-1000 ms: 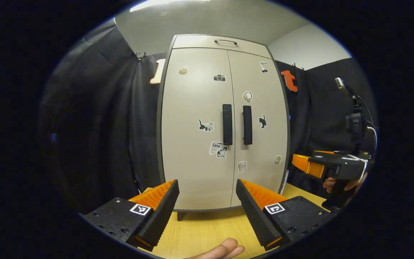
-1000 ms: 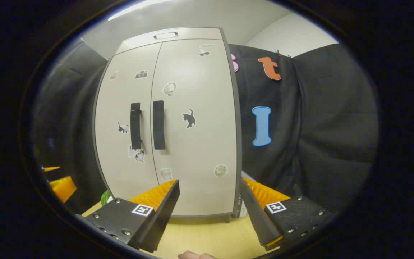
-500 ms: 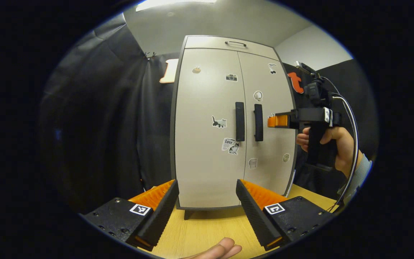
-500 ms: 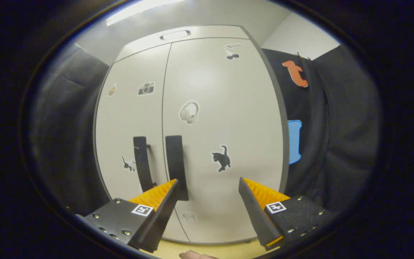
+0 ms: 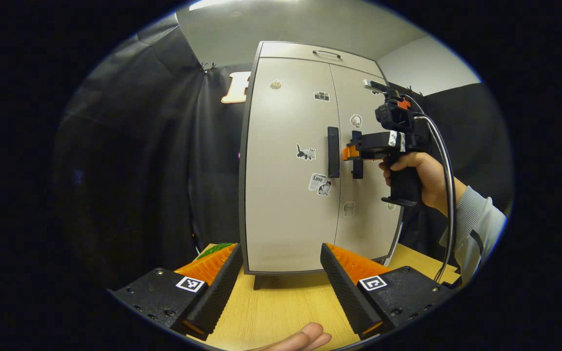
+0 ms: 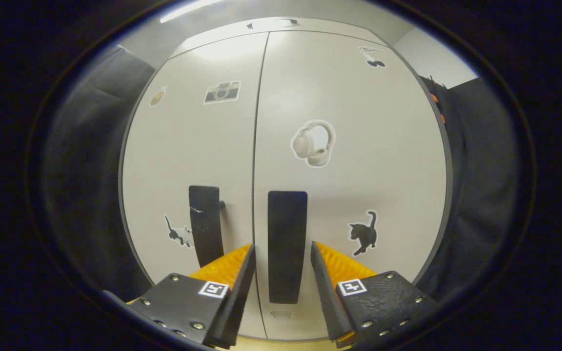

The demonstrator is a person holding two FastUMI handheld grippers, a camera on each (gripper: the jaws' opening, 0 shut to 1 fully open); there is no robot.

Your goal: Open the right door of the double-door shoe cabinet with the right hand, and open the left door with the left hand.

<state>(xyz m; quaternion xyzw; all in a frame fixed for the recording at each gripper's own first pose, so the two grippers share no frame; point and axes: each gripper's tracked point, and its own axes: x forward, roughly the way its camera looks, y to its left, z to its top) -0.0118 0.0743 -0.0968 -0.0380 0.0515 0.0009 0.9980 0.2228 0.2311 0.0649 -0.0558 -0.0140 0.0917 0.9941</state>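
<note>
The cabinet (image 5: 291, 165) stood at the bench's far edge, doors closed. The right gripper (image 6: 281, 273) was spread astride the right handle (image 6: 287, 243), not yet clenched; squeezing squarely before pulling was advisable. The left gripper (image 5: 281, 278) was released.

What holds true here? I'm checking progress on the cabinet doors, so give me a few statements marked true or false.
1. Both doors of the shoe cabinet are shut. True.
2. The right gripper has its fingers on either side of the right door handle. True.
3. The left gripper grips the left door handle. False: it is open, well short of the cabinet, above the wooden table.
4. A headphones sticker sits below the right door handle. False: above it.
5. The right gripper is clamped tight on its handle. False: gaps show.
</note>
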